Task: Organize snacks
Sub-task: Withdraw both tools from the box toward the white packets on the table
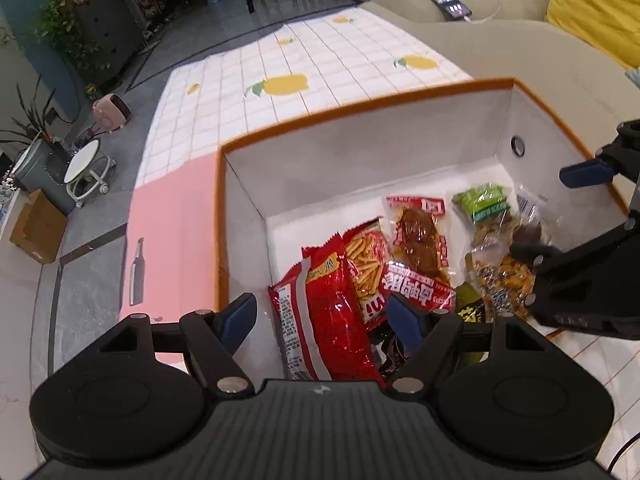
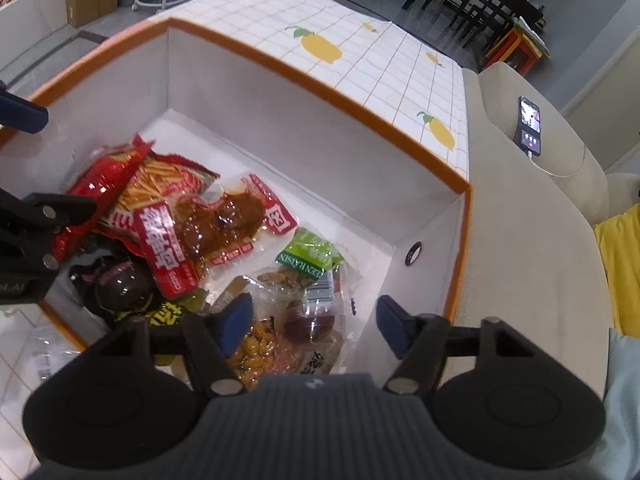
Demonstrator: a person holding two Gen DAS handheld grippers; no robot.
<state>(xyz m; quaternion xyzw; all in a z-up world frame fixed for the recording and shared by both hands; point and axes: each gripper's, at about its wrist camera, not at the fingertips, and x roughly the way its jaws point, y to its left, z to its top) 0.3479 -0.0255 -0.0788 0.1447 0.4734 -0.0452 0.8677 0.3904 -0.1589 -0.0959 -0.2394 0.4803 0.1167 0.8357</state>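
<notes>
A white box with an orange rim (image 1: 360, 116) (image 2: 320, 80) holds several snack packs. My left gripper (image 1: 322, 316) hangs open above a long red bag (image 1: 324, 336) at the box's near left. Beside that bag lie a red stick-snack pack (image 1: 366, 264) (image 2: 160, 184) and a brown meat packet (image 1: 418, 240) (image 2: 224, 224). My right gripper (image 2: 312, 322) (image 1: 560, 216) is open over clear packets of nuts (image 2: 256, 344) (image 1: 504, 280), with a green raisin pack (image 2: 308, 256) (image 1: 486, 200) just beyond. Neither gripper's pads press on anything. A black round pack (image 2: 120, 284) lies near the front wall.
The box stands on a lemon-print checked tablecloth (image 1: 320, 64) next to a beige sofa (image 2: 532, 240). A lit phone (image 2: 530, 126) rests on the sofa arm and a yellow cushion (image 1: 600, 8) lies behind. A stool (image 1: 86, 172) and a cardboard box (image 1: 38, 228) stand on the floor at the left.
</notes>
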